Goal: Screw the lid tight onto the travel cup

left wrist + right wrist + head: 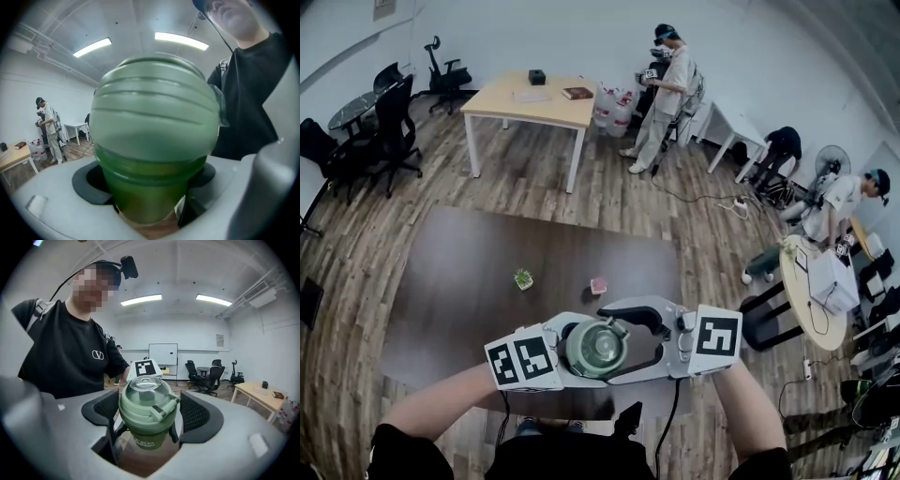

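cup: travel cup [595, 349], green, held clear of the dark table [478, 272], above its near edge, between both tongs.
left: left gripper [150, 199] has its jaws clamped on the cup's body, below the lid [146, 401].
right: right gripper [147, 420] has its jaws apart, bracketing the lid, apparently not touching it.
handling: probably rigid, smooth plastic, light and slippery.
hold: lid by its broad rim; body grip must resist the twist.

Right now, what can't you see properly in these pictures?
Lid seam: left gripper view, too close and blurred; tightness unknown.
Travel cup print: right gripper view, too small to read.
Green thing and pink thing on table: head view, too small to name.
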A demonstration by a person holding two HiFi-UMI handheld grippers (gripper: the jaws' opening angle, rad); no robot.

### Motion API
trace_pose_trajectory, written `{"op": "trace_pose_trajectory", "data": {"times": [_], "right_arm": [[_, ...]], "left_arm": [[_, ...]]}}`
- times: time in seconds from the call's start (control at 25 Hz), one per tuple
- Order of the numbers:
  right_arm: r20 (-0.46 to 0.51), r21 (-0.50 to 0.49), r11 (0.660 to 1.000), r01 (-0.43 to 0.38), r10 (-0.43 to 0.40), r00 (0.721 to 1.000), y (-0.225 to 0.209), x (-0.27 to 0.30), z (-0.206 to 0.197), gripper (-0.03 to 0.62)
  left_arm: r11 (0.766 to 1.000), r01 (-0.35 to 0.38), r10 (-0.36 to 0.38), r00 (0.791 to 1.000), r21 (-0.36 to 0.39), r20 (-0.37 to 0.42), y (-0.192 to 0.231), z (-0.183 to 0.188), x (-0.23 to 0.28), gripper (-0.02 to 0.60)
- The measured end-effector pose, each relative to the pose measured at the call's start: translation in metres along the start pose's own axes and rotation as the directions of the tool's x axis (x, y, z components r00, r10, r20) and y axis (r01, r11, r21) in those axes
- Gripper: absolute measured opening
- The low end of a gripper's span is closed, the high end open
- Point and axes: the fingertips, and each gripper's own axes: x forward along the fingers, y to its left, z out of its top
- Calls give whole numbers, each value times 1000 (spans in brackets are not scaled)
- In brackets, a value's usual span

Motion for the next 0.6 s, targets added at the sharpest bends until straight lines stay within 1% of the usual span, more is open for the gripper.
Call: {"op": "trace_pose_trajectory", "data": {"times": [0.04, 0.12, 0.16, 0.2, 0.24, 0.28, 0.32, 0.36, 0.4, 0.44, 0.48, 0.52, 0.56, 0.6], "right_arm": [[3, 3, 1000, 14, -14, 1000, 0, 1, 0, 421], [23, 18, 996, 88, -88, 996, -7, 2, 0, 419], [39, 36, 989, 147, -148, 988, -13, 3, 1, 419], [54, 72, 973, 220, -224, 973, -19, 4, 1, 419], [66, 128, 945, 302, -312, 948, -26, 5, 1, 418], [68, 191, 901, 389, -408, 911, -32, 6, 1, 417], [59, 250, 844, 474, -502, 863, -37, 7, -1, 417], [41, 294, 781, 551, -586, 809, -41, 8, -3, 417], [22, 320, 719, 617, -657, 754, -43, 9, -6, 417], [7, 333, 664, 669, -712, 703, -43, 9, -9, 417], [-2, 344, 618, 707, -752, 659, -44, 8, -11, 417], [-4, 353, 583, 732, -781, 624, -44, 7, -12, 417], [-1, 356, 562, 747, -799, 602, -45, 6, -13, 417], [7, 348, 558, 753, -805, 593, -44, 6, -13, 417]], "left_arm": [[1000, -16, 16, 1000, -3, -1, 2, 0, -1, 417], [998, -60, 60, 998, -16, -5, 10, -2, -5, 416], [996, -88, 88, 996, -26, -7, 15, -3, -7, 416], [992, -117, 117, 993, -41, -9, 22, -5, -10, 416], [987, -146, 145, 989, -61, -9, 28, -7, -13, 416], [981, -174, 174, 985, -82, -10, 33, -9, -14, 416], [974, -202, 202, 979, -102, -11, 38, -12, -15, 416], [966, -229, 230, 973, -118, -10, 42, -14, -15, 416], [958, -254, 256, 967, -131, -5, 45, -16, -15, 416], [951, -275, 279, 960, -144, 4, 47, -18, -13, 416], [944, -289, 295, 955, -160, 16, 48, -19, -11, 416], [939, -295, 304, 952, -179, 29, 49, -19, -9, 416], [935, -295, 309, 950, -196, 42, 49, -19, -7, 416], [933, -293, 310, 949, -210, 55, 49, -18, -6, 416]]}}
